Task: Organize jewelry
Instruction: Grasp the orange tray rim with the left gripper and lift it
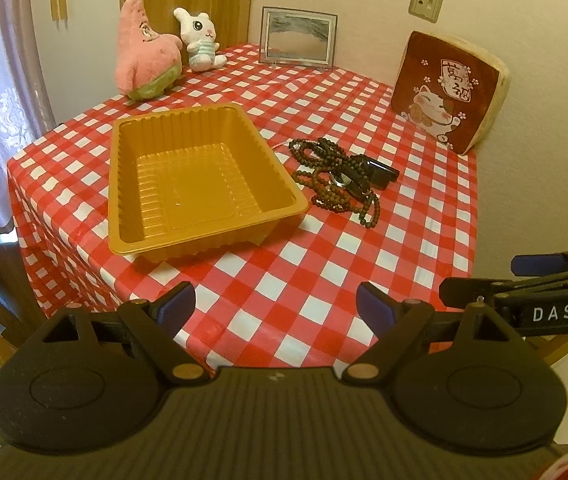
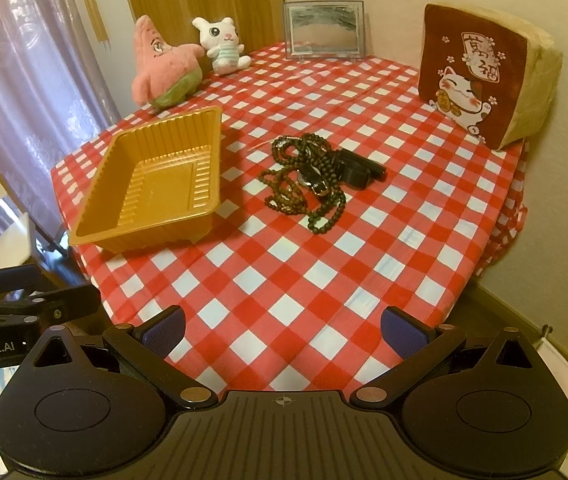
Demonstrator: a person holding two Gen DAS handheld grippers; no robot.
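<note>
Red-and-white checked cloth (image 2: 324, 272) covers a table pushed into a room corner, with a curtain at one side and wall sockets above. On it an orange plastic tray (image 1: 203, 236) stands empty, and just beside it, apart from its rim, lies the jewelry pile (image 2: 304, 176): dark bead strings tangled together, with what looks like a watch and a black strap or clasp mixed in (too knotted to count the pieces). Along the back sit a pink star plush (image 1: 143, 52), a white rabbit plush (image 1: 201, 40), a framed picture (image 1: 298, 38) and a cat cushion (image 2: 480, 76). The left gripper (image 1: 275, 308) hangs over the near edge of the table with its jaws wide apart and nothing between them; the right gripper (image 2: 281, 332) is likewise spread and empty, well short of the beads. Judging from this, the job has not started: nothing is in the tray, and the step in hand is the first approach. The next move probably calls for the right gripper, which faces the pile more squarely, to go forward and down and close on one loop of beads, so that a single strand lifts free instead of dragging the whole tangle.
</note>
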